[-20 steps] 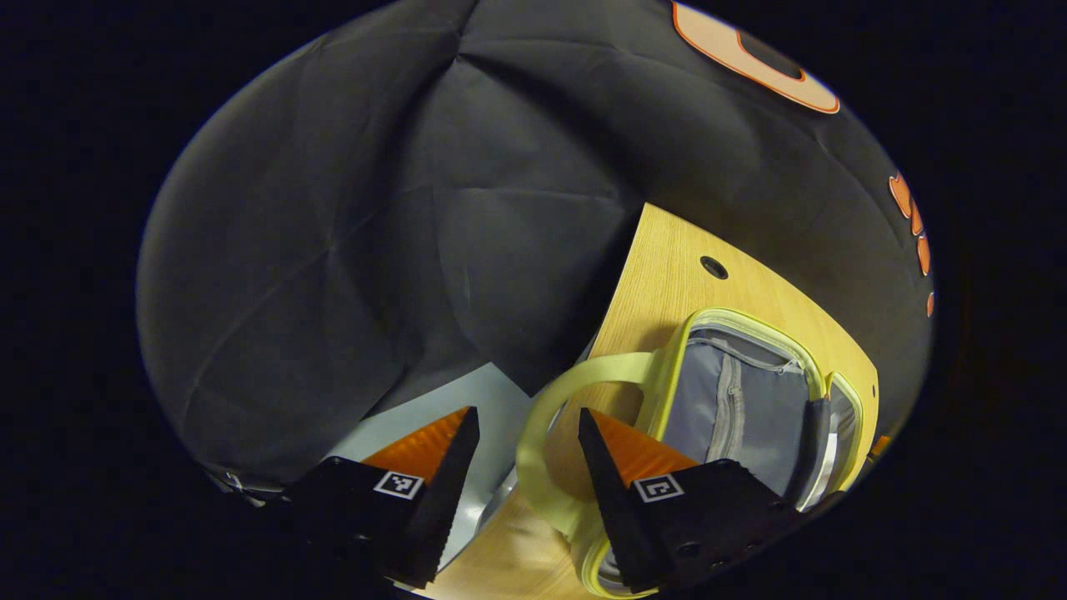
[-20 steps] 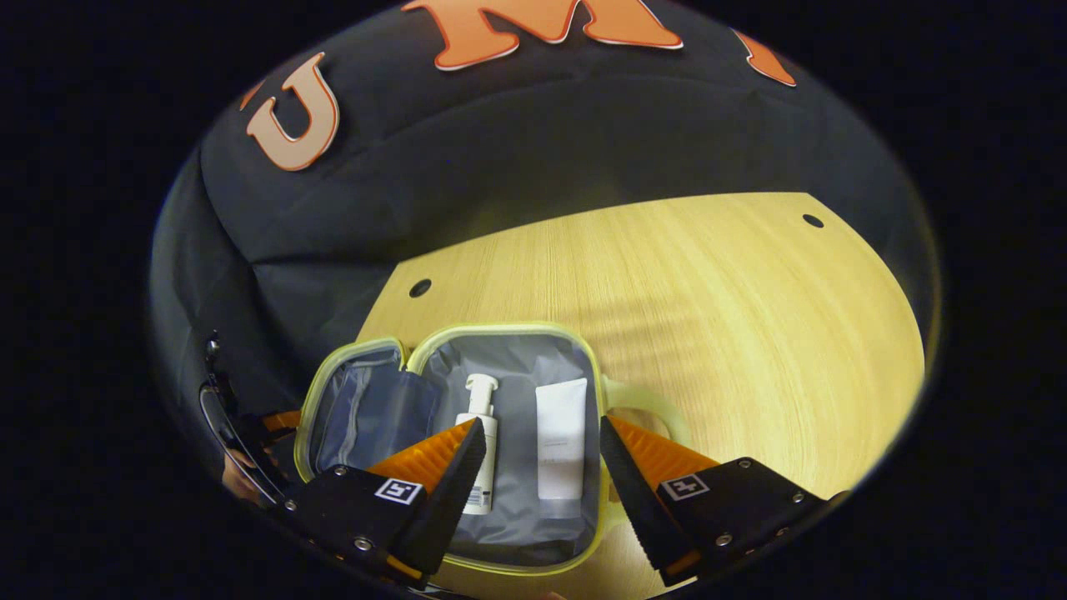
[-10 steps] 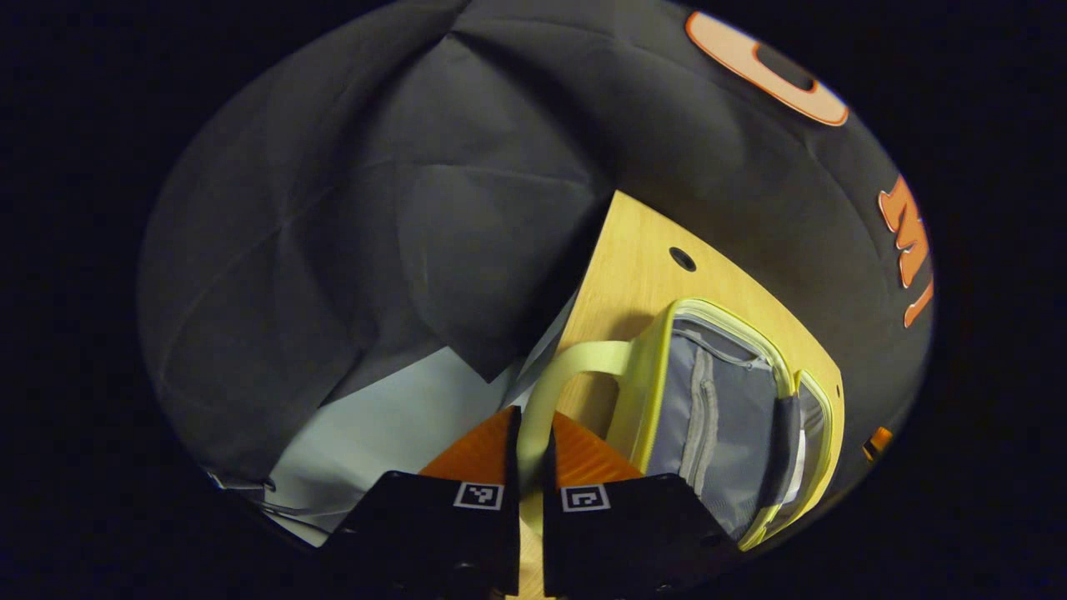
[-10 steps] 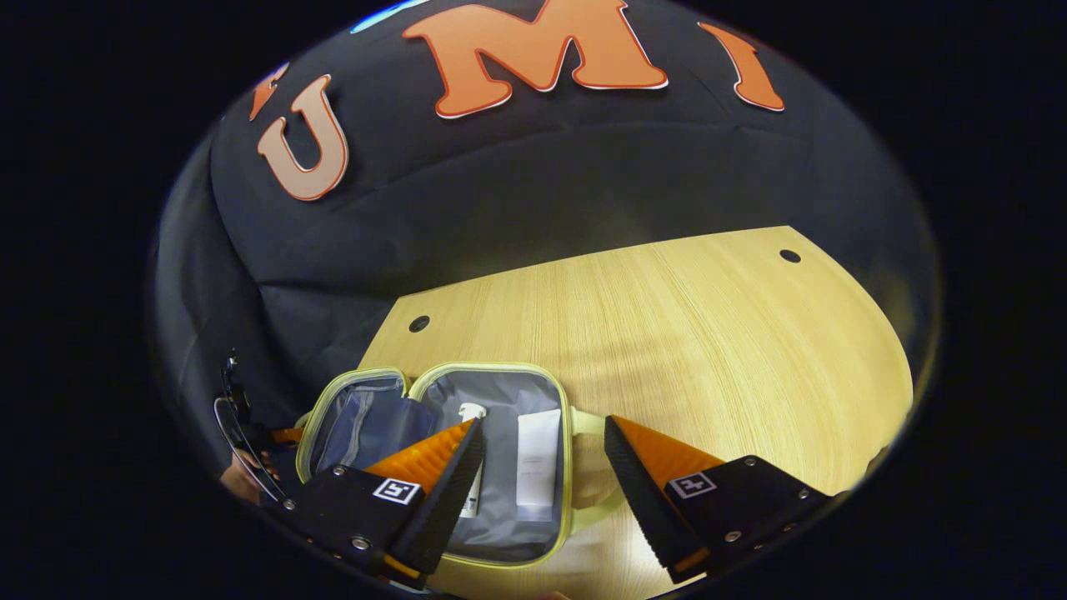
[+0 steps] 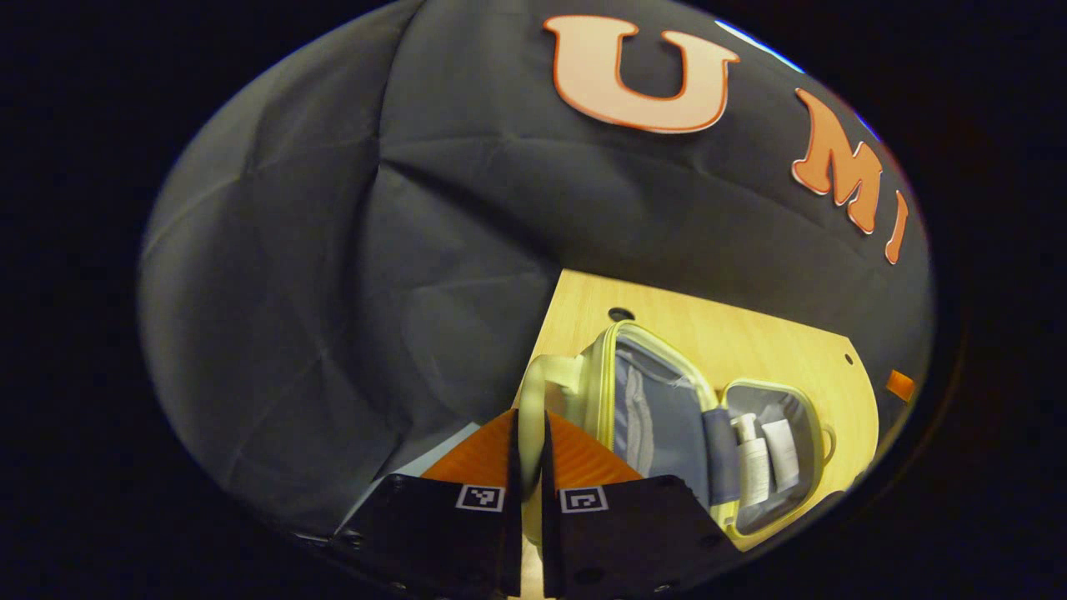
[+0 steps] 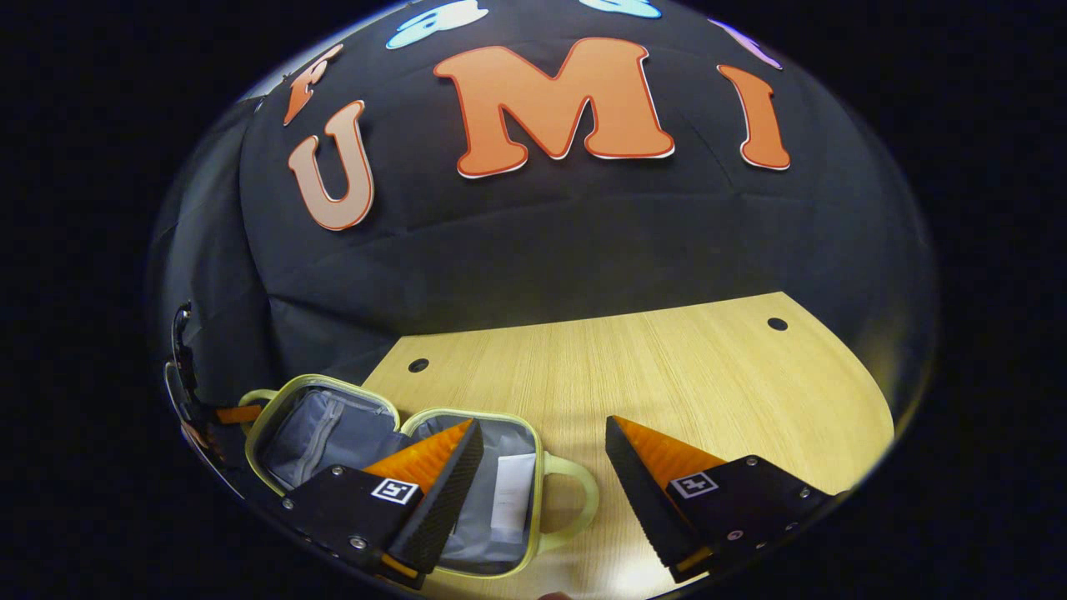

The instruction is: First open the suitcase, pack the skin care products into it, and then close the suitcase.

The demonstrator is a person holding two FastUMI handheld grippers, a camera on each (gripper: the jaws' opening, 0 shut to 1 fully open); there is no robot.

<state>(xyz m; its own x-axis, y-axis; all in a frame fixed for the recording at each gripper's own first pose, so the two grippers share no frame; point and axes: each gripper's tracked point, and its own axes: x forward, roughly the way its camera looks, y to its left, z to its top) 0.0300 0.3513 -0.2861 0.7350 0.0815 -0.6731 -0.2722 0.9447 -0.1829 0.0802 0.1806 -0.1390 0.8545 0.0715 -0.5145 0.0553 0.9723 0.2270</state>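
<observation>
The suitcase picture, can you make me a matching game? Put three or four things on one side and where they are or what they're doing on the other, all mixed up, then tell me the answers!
Things:
1. left gripper
2. right gripper
3. pump bottle
4. lid half

States:
A. lying inside the suitcase beside the white tube
B. fingers spread apart, holding nothing
C. tipped up off the table, zip pocket showing
D. fingers pinched on the handle

Pairs: 1-D, 2-B, 3-A, 4-C
</observation>
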